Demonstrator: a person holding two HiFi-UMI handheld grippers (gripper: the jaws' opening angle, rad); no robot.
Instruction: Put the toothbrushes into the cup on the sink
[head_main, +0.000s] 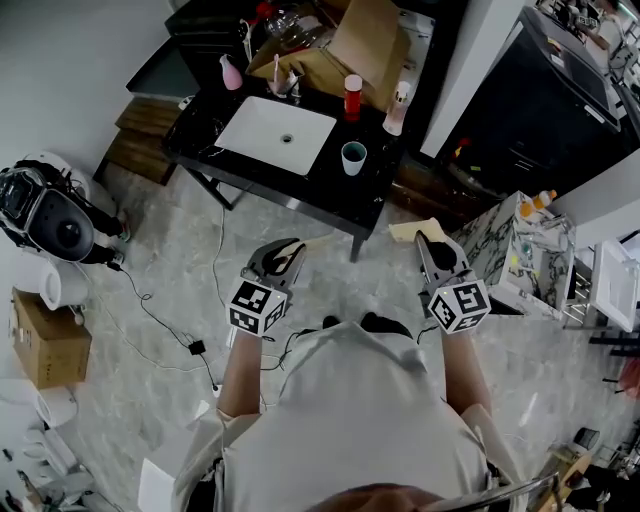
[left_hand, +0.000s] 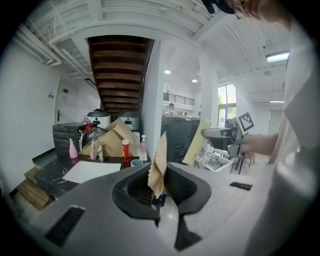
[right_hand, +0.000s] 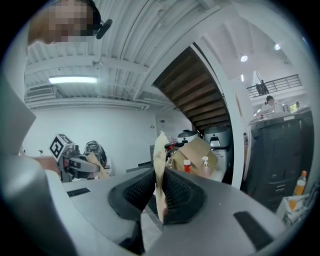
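Note:
Ahead of me stands a black sink table (head_main: 340, 195) with a white basin (head_main: 277, 133) and a pale teal cup (head_main: 354, 158) to its right. My left gripper (head_main: 292, 254) is shut on a flat tan paper packet (left_hand: 159, 165) that sticks up between the jaws. My right gripper (head_main: 430, 243) is likewise shut on a tan paper packet (right_hand: 159, 155). What the wrappers contain is hidden. Both grippers hang over the floor, short of the table's front edge. The cup (left_hand: 136, 162) also shows small in the left gripper view.
On the table are a red bottle (head_main: 353, 97), a pink bottle (head_main: 231, 72), a pump bottle (head_main: 397, 108) and a brown paper bag (head_main: 345, 45). A grey machine (head_main: 50, 215) and cardboard box (head_main: 45, 340) stand left, a marble-topped cabinet (head_main: 520, 255) right. Cables (head_main: 190, 345) cross the floor.

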